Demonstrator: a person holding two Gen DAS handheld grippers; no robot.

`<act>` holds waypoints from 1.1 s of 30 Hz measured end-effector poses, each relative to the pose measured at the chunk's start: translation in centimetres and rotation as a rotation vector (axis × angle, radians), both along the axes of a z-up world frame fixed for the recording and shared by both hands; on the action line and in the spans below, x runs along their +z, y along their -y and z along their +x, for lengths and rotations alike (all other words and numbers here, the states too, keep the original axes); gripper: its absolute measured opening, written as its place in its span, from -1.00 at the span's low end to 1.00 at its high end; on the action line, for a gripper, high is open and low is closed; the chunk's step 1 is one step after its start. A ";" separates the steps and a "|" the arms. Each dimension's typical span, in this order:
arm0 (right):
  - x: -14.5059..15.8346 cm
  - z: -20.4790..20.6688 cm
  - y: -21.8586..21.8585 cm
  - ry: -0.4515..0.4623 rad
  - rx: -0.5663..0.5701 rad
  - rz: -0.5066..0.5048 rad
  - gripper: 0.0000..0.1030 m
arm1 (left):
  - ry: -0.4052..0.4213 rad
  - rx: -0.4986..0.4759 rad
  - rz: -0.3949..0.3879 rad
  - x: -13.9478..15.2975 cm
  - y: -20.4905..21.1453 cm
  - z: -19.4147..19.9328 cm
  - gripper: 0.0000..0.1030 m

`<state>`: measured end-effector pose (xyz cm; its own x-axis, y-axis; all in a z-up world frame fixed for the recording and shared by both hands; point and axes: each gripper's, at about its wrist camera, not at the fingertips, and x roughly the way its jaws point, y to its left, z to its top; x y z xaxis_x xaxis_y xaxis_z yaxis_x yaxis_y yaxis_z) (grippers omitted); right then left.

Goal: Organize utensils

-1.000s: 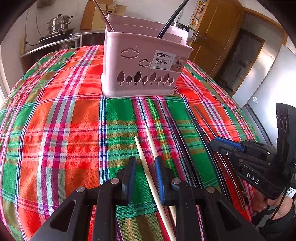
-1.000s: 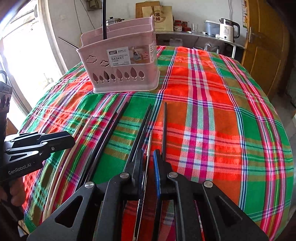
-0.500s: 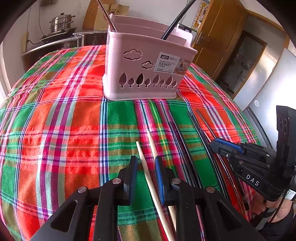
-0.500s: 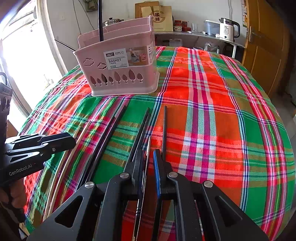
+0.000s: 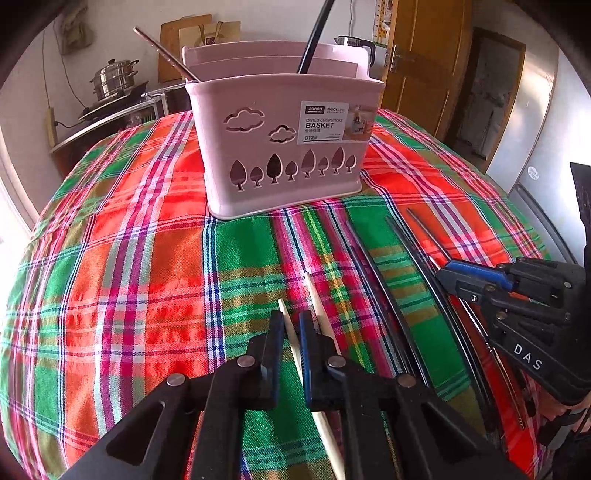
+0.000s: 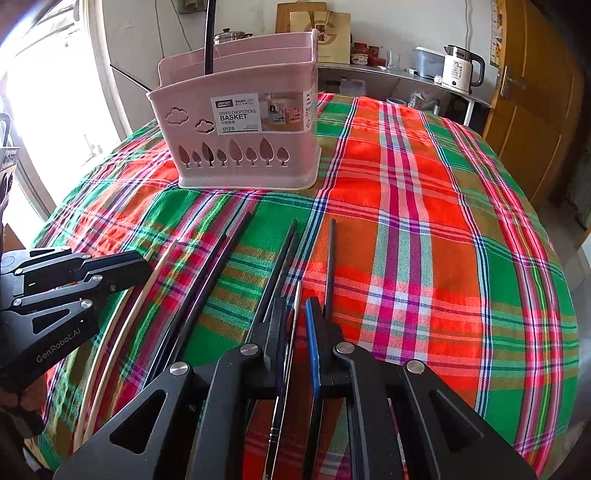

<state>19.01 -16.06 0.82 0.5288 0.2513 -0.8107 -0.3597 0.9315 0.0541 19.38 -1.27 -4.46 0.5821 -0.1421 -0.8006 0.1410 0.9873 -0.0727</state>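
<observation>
A pink chopstick basket (image 5: 280, 147) (image 6: 240, 136) stands on the plaid tablecloth, with a metal chopstick (image 5: 166, 51) and a black chopstick (image 5: 314, 33) leaning inside. My left gripper (image 5: 291, 325) has its jaws narrowed around a pale wooden chopstick (image 5: 295, 343) lying on the cloth. A second wooden chopstick (image 5: 314, 299) lies just right of it. My right gripper (image 6: 295, 314) has its jaws narrowed around a thin metal chopstick (image 6: 291, 328). Several black chopsticks (image 6: 221, 254) (image 5: 373, 266) lie between the two grippers. Whether either gripper is clamped is unclear.
The tablecloth (image 6: 424, 240) covers a rounded table whose edges fall away on all sides. A counter with a kettle (image 6: 461, 70) and jars stands behind. A steamer pot (image 5: 114, 77) sits on a stove at the back left. A wooden door (image 5: 417, 55) is at the right.
Both grippers have moved forward toward the basket, which looks larger now. The left jaws have narrowed around the wooden chopstick. The chopsticks on the cloth have not moved.
</observation>
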 end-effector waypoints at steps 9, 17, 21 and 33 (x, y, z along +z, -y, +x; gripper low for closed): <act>1.3 -0.5 0.8 0.003 0.002 0.065 -0.91 | 0.052 -0.005 -0.049 2.4 -1.1 -1.1 -0.89; 5.9 -1.7 1.1 0.103 0.014 0.116 -0.92 | 0.141 -0.031 -0.095 7.3 -2.0 -2.3 -0.92; 8.5 -2.4 1.4 0.164 0.011 0.136 -0.92 | 0.194 -0.044 -0.098 9.9 -2.3 -3.1 -0.92; 13.2 -4.2 2.9 0.284 -0.016 0.172 -0.92 | 0.309 -0.061 -0.113 15.4 -3.1 -5.2 -0.92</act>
<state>14.79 -18.95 14.04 0.7327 0.3614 -0.5766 -0.3680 0.9232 0.1109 14.16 1.80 10.90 0.7827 -0.2618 -0.5646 0.2318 0.9646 -0.1260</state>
